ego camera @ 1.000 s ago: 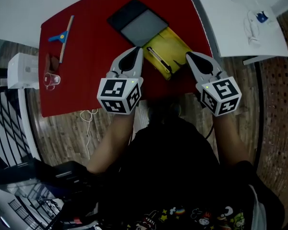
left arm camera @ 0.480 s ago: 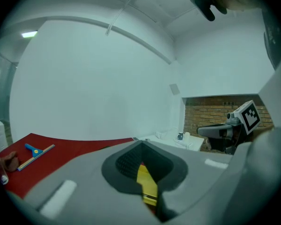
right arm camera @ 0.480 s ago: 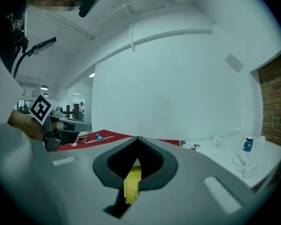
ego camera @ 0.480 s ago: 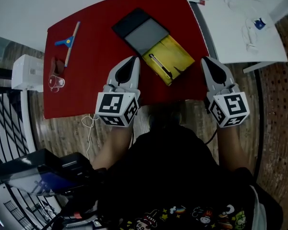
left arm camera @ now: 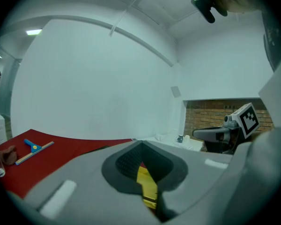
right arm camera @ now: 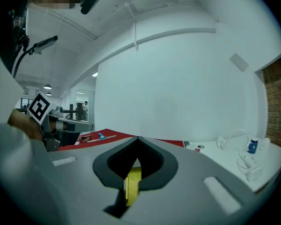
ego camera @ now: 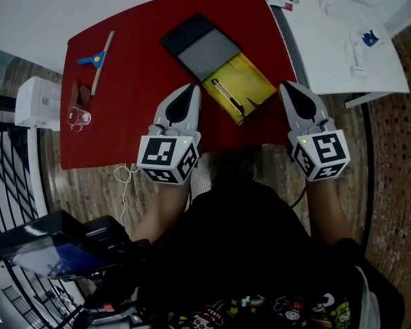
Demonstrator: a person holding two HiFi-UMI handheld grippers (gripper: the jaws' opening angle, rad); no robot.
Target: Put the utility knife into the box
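My left gripper [ego camera: 190, 90] and right gripper [ego camera: 288, 88] had fingers pressed together, empty, utility knife [ego camera: 227, 96] lay in box [ego camera: 255, 78], long axis upper left to lower right.

**Red, Yellow and Grey on the Bench**

The table [ego camera: 137, 115] was deep red. The box [ego camera: 255, 81] on it was bright yellow inside. The cover [ego camera: 204, 41] beside it was black-edged with a grey panel. The utility knife [ego camera: 227, 96] was dark with a pale streak. A tool [ego camera: 96, 58] had a blue head and a tan handle. The left gripper [ego camera: 190, 90] and right gripper [ego camera: 288, 88] were pale grey with black pads, and their cubes bore black-and-white square markers. The neighbouring table [ego camera: 335, 53] was white.
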